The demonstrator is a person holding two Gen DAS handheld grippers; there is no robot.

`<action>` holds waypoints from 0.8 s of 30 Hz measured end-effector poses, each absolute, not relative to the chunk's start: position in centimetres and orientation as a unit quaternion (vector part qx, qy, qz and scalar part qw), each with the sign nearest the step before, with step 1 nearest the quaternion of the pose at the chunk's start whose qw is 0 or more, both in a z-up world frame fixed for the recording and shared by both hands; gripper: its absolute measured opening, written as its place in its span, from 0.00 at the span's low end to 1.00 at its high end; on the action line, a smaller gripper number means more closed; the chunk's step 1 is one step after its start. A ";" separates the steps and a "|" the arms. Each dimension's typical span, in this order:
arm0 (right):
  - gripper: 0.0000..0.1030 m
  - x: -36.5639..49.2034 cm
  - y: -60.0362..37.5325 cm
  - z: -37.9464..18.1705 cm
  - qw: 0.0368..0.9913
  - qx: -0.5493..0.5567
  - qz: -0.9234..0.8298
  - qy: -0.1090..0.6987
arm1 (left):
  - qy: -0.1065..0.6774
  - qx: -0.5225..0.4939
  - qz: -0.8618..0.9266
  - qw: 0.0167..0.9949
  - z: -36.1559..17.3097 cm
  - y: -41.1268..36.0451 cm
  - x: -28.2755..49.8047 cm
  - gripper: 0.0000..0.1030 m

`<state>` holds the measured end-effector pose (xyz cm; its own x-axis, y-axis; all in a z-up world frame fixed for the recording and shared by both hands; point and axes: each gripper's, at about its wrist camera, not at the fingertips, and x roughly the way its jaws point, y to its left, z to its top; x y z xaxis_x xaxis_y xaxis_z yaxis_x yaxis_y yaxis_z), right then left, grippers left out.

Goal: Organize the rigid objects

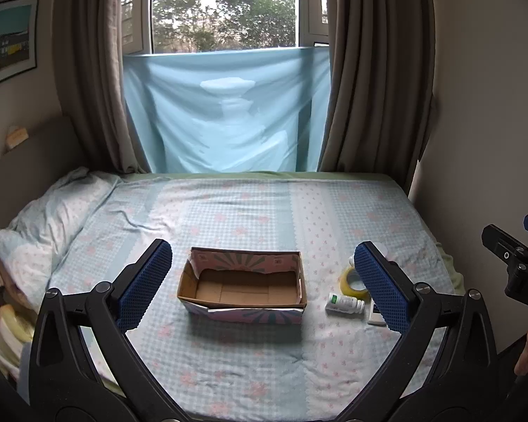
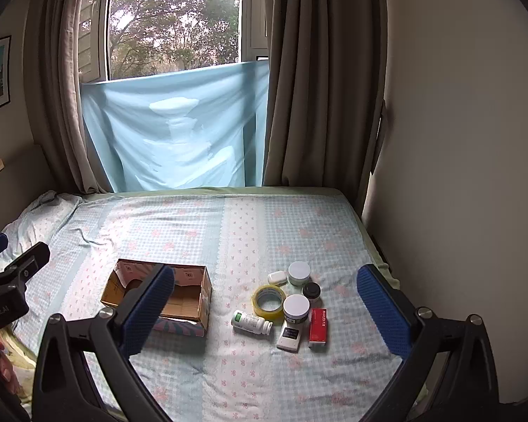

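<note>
An open, empty cardboard box (image 1: 243, 286) sits mid-bed; it also shows in the right wrist view (image 2: 190, 299). To its right lies a cluster: a yellow tape roll (image 2: 268, 299), a white pill bottle (image 2: 251, 322) on its side, a red box (image 2: 318, 327), a white flat device (image 2: 289, 337), two white-lidded jars (image 2: 295, 307) (image 2: 299, 271), a small black jar (image 2: 311, 291) and a small white case (image 2: 276, 277). My left gripper (image 1: 264, 281) is open, above the box. My right gripper (image 2: 264, 311) is open, above the cluster. Both are empty.
The bed (image 2: 200, 225) has a blue checked sheet. A rumpled pillow (image 1: 45, 218) lies at the left. The wall (image 2: 457, 176) borders the bed's right edge. Curtains (image 2: 316, 88) and a blue cloth (image 2: 179, 130) hang behind the bed.
</note>
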<state>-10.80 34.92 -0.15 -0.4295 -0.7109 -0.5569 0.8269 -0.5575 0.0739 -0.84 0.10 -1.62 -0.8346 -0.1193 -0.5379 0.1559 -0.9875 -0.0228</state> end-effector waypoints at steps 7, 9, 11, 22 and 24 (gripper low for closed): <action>1.00 -11.0 35.0 0.0 0.460 0.272 -0.838 0.106 | 0.031 0.277 -0.957 0.077 -1.4 0.1 -0.9 1.00; 1.00 -11.1 34.9 0.0 0.461 0.272 -0.838 0.107 | 0.030 0.276 -0.957 0.079 -1.3 0.1 -0.8 1.00; 1.00 -11.2 35.0 0.0 0.460 0.270 -0.839 0.108 | 0.029 0.275 -0.958 0.082 -1.3 0.2 -0.7 1.00; 1.00 -11.0 35.4 -0.2 0.457 0.263 -0.843 0.106 | 0.030 0.271 -0.958 0.095 -1.0 0.5 -0.6 1.00; 1.00 -11.0 35.5 -0.2 0.458 0.263 -0.843 0.105 | 0.030 0.270 -0.957 0.098 -1.0 0.5 -0.6 1.00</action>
